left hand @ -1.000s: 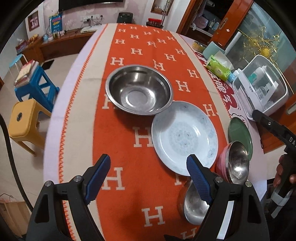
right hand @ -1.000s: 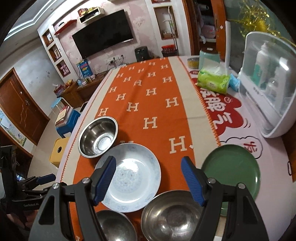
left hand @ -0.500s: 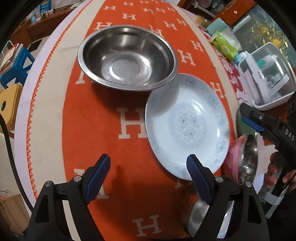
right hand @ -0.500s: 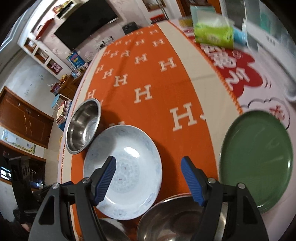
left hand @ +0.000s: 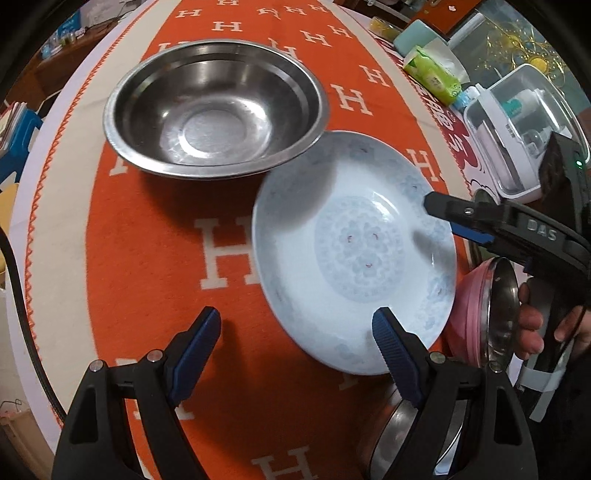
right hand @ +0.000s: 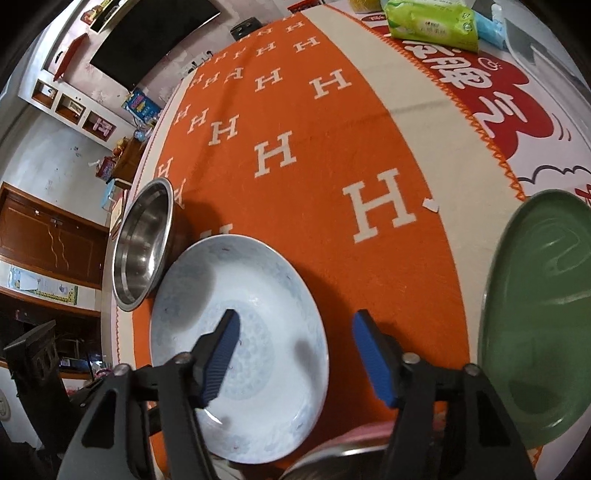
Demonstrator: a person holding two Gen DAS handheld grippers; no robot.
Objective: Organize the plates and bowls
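Note:
A pale blue patterned plate point(left hand: 351, 254) point(right hand: 240, 325) lies on the orange H-patterned cloth. A large steel bowl point(left hand: 214, 107) point(right hand: 142, 240) sits just beyond it, its rim touching the plate. My left gripper point(left hand: 295, 332) is open, low over the cloth at the plate's near edge. My right gripper point(right hand: 293, 332) is open above the plate's right rim; it also shows in the left wrist view point(left hand: 458, 218). A green plate point(right hand: 535, 321) lies to the right. A pink-sided steel bowl point(left hand: 484, 314) and another steel bowl point(left hand: 417, 439) sit near the table's front.
A green tissue pack point(left hand: 432, 77) point(right hand: 428, 18) and a white lidded plastic box point(left hand: 517, 133) stand at the table's right side. Blue and yellow stools stand on the floor left of the table.
Both grippers have moved forward and down toward the blue plate. The right gripper now hangs over the plate's rim. Nothing has been taken hold of.

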